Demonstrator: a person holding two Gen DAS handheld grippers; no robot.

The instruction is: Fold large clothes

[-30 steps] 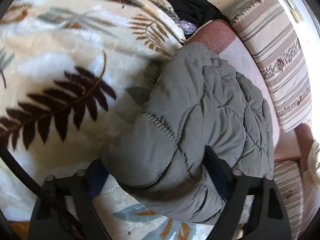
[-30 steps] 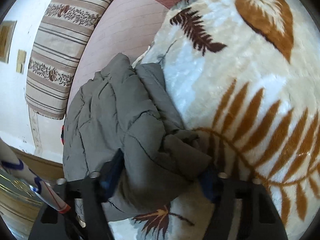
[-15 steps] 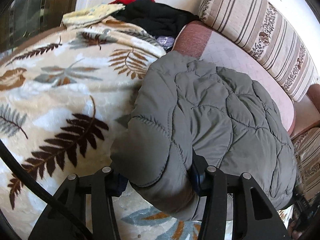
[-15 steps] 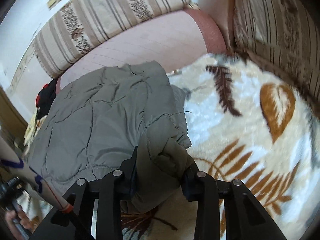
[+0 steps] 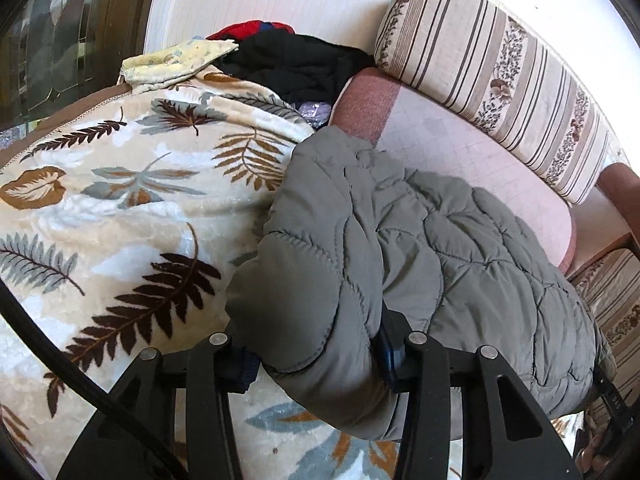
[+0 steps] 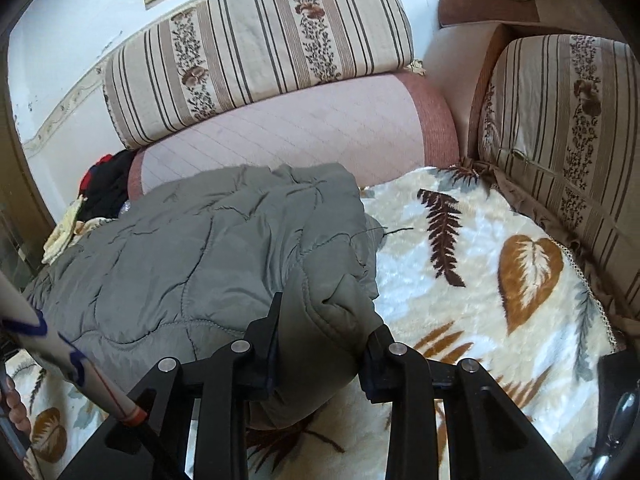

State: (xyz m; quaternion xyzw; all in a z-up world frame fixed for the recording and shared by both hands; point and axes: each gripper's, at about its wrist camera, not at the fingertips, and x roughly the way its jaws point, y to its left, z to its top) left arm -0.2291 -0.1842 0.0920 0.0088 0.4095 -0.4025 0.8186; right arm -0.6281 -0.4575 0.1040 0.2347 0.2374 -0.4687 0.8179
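Grippers (image 5: pixel 316 354) (image 6: pixel 320 354), wider before, now closing on lifted grey jacket (image 5: pixel 420 248).

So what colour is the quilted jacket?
Grey-green quilted jacket, plain with stitched lines; clearest in the left wrist view.

Jacket (image 5: pixel 420 248): grey quilted cloth, matt, puffy, stitched seams. Blanket (image 5: pixel 120 208): plush fleece, soft sheen, leaf print. Cushion (image 6: pixel 256 52): woven striped upholstery, matt. Seat pad (image 6: pixel 300 128): pink quilted cloth. Gripper fingers (image 6: pixel 260 344): black matt plastic, metal screws.
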